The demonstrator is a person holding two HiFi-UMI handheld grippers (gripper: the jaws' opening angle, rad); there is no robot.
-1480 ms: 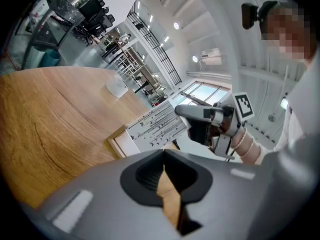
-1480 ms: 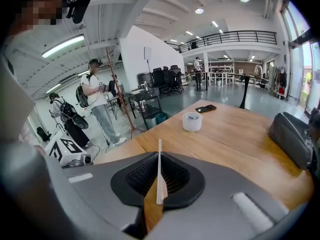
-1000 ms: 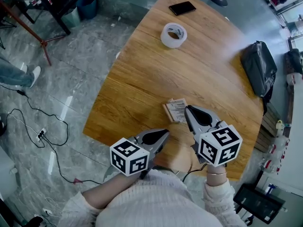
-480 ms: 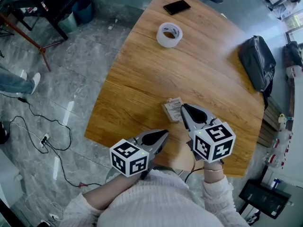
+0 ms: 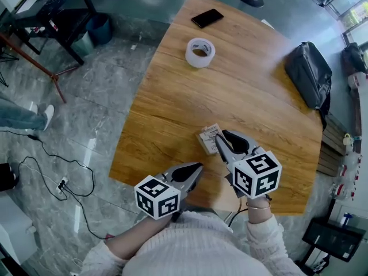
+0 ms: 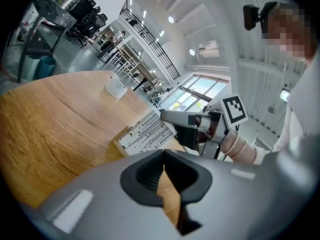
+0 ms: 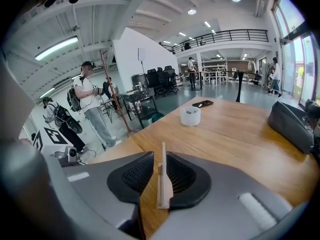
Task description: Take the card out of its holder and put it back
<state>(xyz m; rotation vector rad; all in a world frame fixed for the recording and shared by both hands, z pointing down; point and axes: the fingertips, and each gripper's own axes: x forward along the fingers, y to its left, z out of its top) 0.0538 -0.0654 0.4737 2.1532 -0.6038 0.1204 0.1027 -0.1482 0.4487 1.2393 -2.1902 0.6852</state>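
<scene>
The right tongs (image 7: pixel 160 160) grip the card holder (image 5: pixel 208 138) edge-on, partly hiding it; the left tongs (image 6: pixel 164 158) are clenched, empty.

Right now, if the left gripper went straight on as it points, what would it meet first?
Probably the right gripper near its tip, where it pinches the card; depth is unclear, so the card itself might come first.

White printed card (image 5: pixel 210 137) — upright in its wooden holder (image 6: pixel 119 144) — near the table's (image 5: pixel 230 79) front edge.
</scene>
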